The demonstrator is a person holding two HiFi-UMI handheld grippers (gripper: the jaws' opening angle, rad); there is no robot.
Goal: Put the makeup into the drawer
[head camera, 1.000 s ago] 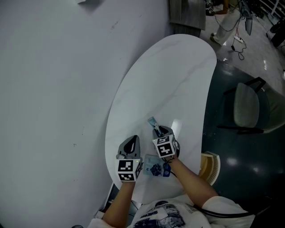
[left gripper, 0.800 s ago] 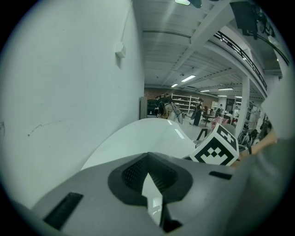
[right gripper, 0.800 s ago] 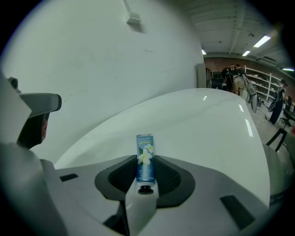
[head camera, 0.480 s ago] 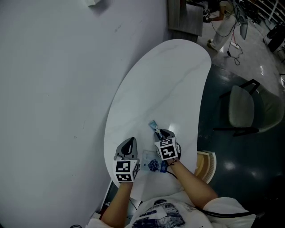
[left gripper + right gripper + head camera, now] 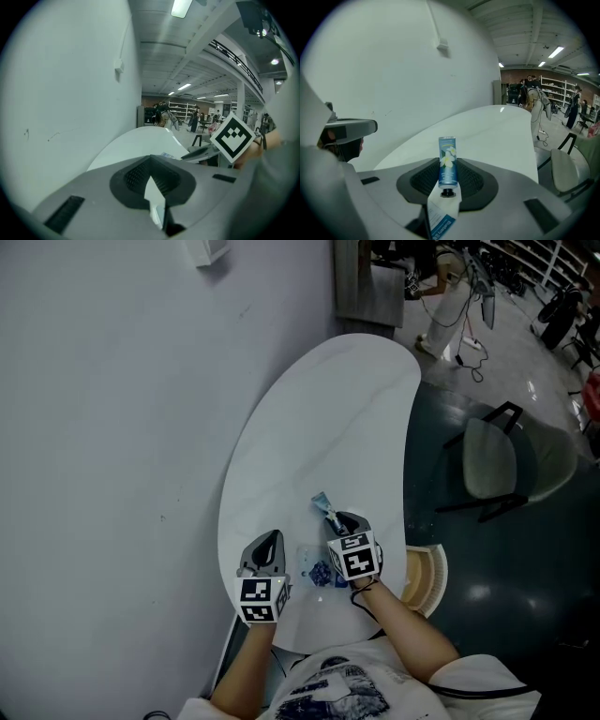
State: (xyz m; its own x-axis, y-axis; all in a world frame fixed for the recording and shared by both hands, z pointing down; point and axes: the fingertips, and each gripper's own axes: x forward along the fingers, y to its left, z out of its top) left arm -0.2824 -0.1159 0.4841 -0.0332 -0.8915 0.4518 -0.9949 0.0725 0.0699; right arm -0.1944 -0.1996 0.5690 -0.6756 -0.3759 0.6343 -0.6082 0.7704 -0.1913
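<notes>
Right gripper view shows the right gripper (image 5: 448,183) with its jaws closed narrow on a small blue tube (image 5: 447,161) with a white flower, which sticks out forward from the pads, its black cap toward the camera, over the white table (image 5: 497,131). On the left gripper (image 5: 153,185) the jaws are pressed together, with only a thin pale sliver between them that I cannot identify. Head view shows both grippers side by side over the near end of the table, a clear pouch (image 5: 317,570) of blue things between them
</notes>
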